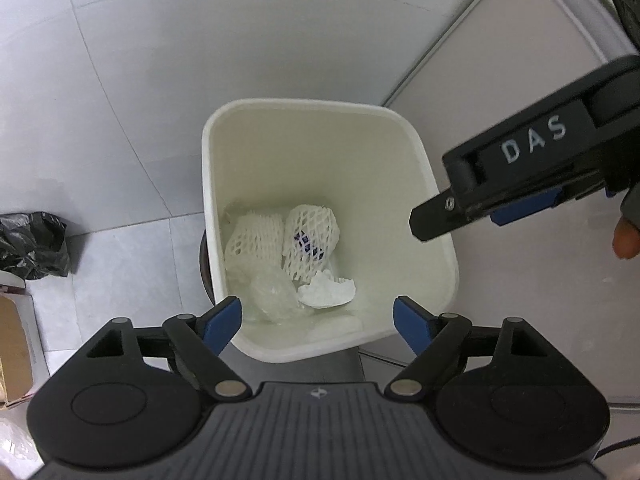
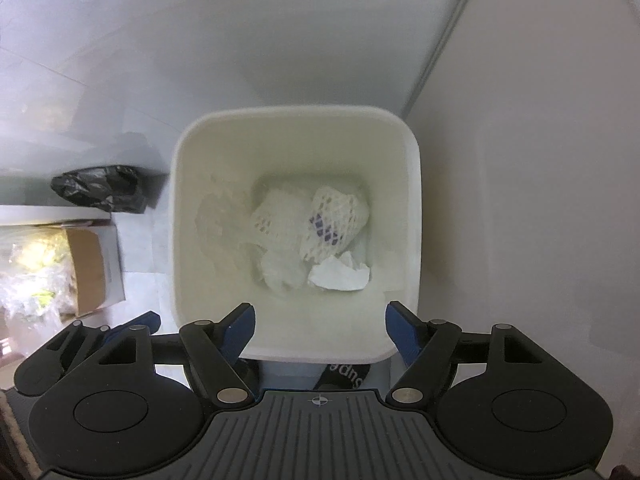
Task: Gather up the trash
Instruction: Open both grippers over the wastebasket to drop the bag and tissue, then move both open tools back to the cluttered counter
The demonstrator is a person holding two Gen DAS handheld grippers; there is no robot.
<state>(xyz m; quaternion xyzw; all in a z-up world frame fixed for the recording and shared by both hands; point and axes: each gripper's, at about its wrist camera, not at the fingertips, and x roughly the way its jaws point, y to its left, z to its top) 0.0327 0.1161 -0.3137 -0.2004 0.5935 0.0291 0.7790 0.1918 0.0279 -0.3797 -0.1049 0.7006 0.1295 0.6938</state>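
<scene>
Left tongs (image 1: 318,322) empty, bin (image 1: 440,240), blurred clear wrap (image 1: 274,294), possibly plastic

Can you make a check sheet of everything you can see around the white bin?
Surface: pale tiled floor.
Job's things: white bin holds two foam nets, a crumpled tissue and clear plastic wrap.
Clutter: black bag, cardboard box.
Grippers: left tool open, empty; right tool open, empty.
Cables: dark ones at top right.
Surroundings: grey panel beside bin.
</scene>
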